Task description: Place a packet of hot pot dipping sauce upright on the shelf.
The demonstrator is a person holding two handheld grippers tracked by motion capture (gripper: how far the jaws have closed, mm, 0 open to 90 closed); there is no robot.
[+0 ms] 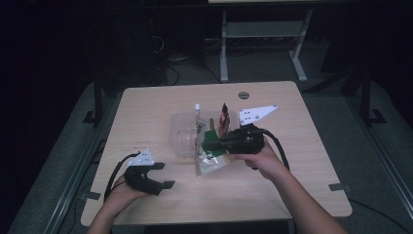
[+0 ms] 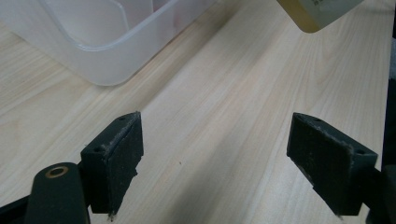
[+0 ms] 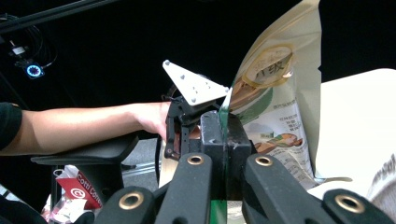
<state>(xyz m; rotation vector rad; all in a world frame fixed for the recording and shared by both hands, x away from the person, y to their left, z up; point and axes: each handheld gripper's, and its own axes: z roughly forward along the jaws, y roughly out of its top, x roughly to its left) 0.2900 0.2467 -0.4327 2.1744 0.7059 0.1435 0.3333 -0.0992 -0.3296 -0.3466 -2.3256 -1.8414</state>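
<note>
High view, left tongs [image 1: 164,175]: held low over the surface [image 1: 292,146] at about 7 o'clock, jaws spread and pointing toward 3 o'clock, hand [image 1: 122,195] beneath.
High view, right tongs [image 1: 210,145]: hand [image 1: 258,158] reaches in from 5 o'clock, jaws aimed toward 9 o'clock, clenched on a snack pouch [image 1: 210,158] beside the clear plastic container [image 1: 182,134].
Left gripper view: jaws released, wide apart above bare wood; the container [image 2: 93,42] at 11 o'clock, the pouch's corner [image 2: 322,11] at 1 o'clock.
Right gripper view: jaws pressed together on the pouch's [image 3: 275,107] edge; pouch rises upright; the other hand [image 3: 152,116] and left tongs behind.
</note>
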